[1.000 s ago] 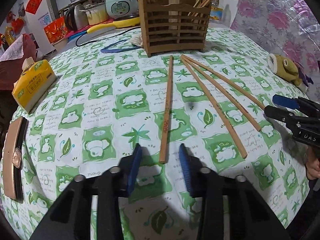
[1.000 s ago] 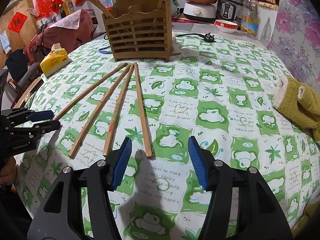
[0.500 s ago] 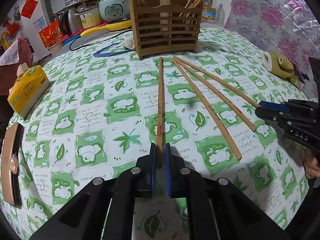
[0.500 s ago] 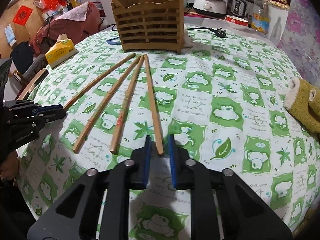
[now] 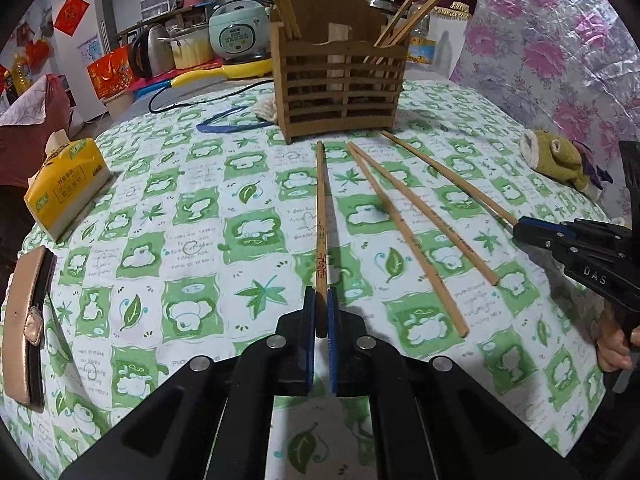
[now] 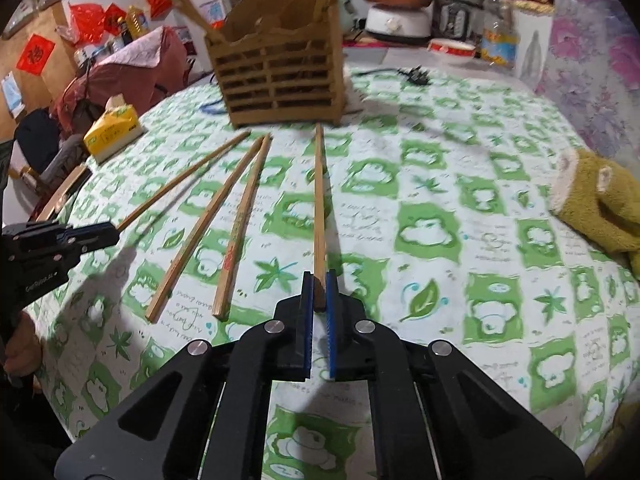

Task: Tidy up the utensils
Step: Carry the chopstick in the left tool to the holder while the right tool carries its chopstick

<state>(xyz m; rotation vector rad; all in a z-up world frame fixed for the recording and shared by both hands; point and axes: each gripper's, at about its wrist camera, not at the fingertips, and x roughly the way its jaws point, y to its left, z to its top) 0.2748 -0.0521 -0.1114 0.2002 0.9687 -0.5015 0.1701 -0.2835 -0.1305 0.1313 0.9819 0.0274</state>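
With the left gripper [image 5: 319, 312] and right gripper [image 6: 318, 292] each clamped on the near end of its own chopstick [image 5: 321, 216] [image 6: 319, 200], lift both level toward the wooden holder [image 5: 340, 80] at twelve o'clock, tipping them upright only above its slots.

The left claw [image 5: 319, 312] is clamped on the near end of a chopstick [image 5: 320, 216] whose far tip points at the wooden utensil holder [image 5: 340, 88] on the table [image 5: 192, 216]. Right of that holder's front, two more chopsticks [image 5: 416, 232] lie loose. Farther right, the right claw [image 5: 528, 228] pinches a fourth chopstick [image 5: 444, 174].
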